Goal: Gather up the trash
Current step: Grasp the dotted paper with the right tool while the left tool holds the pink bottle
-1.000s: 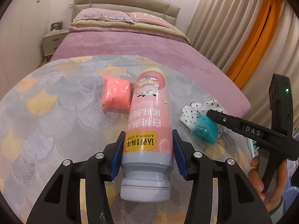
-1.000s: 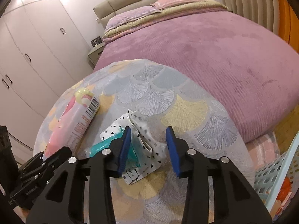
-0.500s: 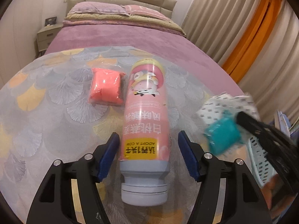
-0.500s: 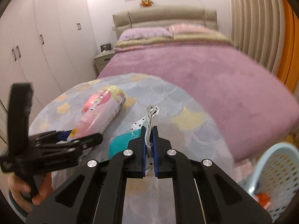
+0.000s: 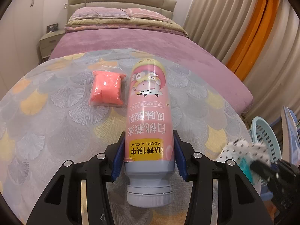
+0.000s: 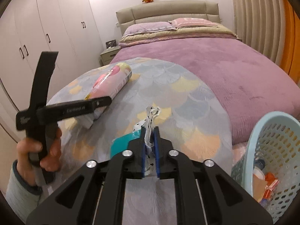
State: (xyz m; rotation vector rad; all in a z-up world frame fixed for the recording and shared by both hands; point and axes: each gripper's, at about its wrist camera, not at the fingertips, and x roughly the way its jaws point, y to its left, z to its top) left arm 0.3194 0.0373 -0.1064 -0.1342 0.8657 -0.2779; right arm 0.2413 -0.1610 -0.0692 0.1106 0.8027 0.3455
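A pink yogurt bottle with a grey cap lies on the scallop-patterned table. My left gripper is shut on the bottle near its cap end; the bottle also shows in the right wrist view. My right gripper is shut on a crumpled white polka-dot wrapper with a teal part and holds it above the table's right side. The wrapper shows blurred in the left wrist view. A pink packet in clear plastic lies left of the bottle.
A light blue perforated basket with some trash inside stands off the table's right edge, also seen in the left wrist view. A purple bed lies beyond the table. White wardrobes line the left wall.
My left gripper opened around the bottle, then closed on it again. My right gripper closed on the polka-dot wrapper, lifted it off the table and carried it right, toward the basket.
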